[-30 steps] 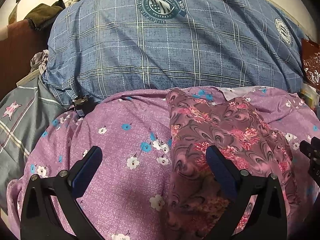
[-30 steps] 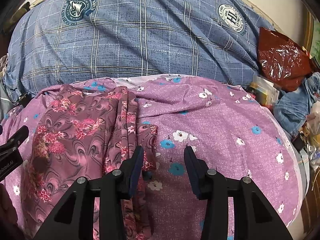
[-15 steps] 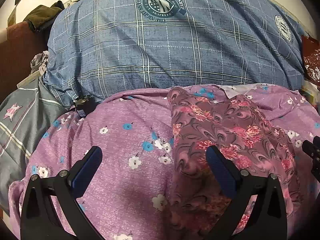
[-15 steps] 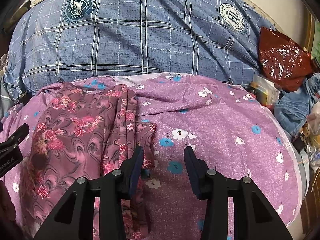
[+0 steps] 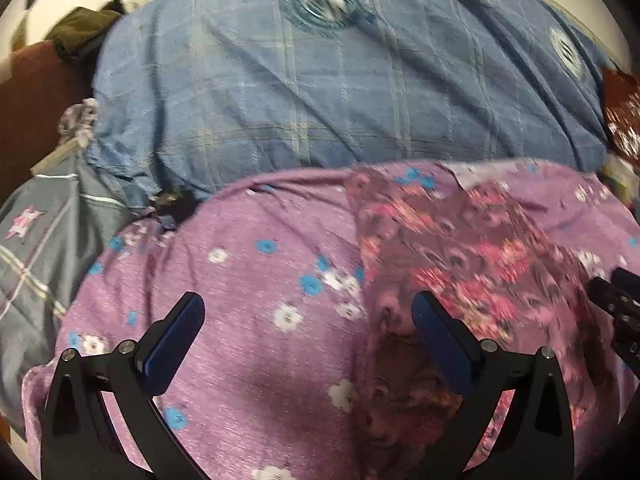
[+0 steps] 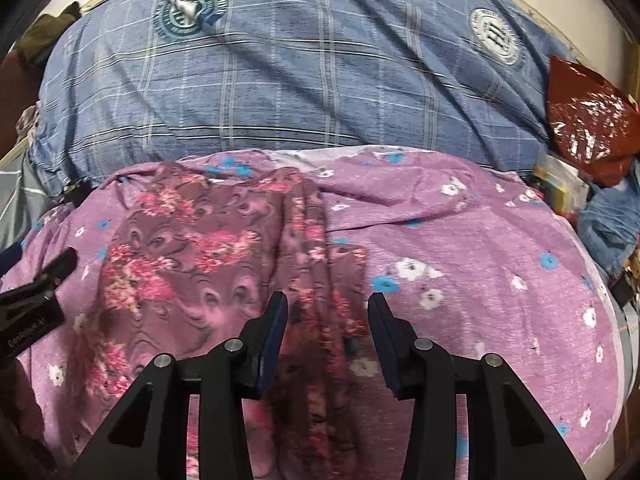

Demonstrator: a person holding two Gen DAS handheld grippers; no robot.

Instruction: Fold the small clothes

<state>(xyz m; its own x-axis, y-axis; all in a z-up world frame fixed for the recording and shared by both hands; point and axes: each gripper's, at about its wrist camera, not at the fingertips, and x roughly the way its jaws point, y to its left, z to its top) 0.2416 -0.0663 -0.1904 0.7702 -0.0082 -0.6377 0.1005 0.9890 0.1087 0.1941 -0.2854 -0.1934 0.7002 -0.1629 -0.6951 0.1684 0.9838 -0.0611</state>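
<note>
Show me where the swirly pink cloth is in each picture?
Left wrist view: the swirly cloth lies right of centre, running down under the left gripper's right finger.
Right wrist view: it lies left of centre, its bunched edge between the right gripper's open fingers.
Shared landmark: the blue checked pillow fills the top of both views, behind the purple flowered sheet.

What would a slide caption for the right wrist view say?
Right gripper open above the rumpled edge of a floral garment lying on a purple flowered sheet.
</note>
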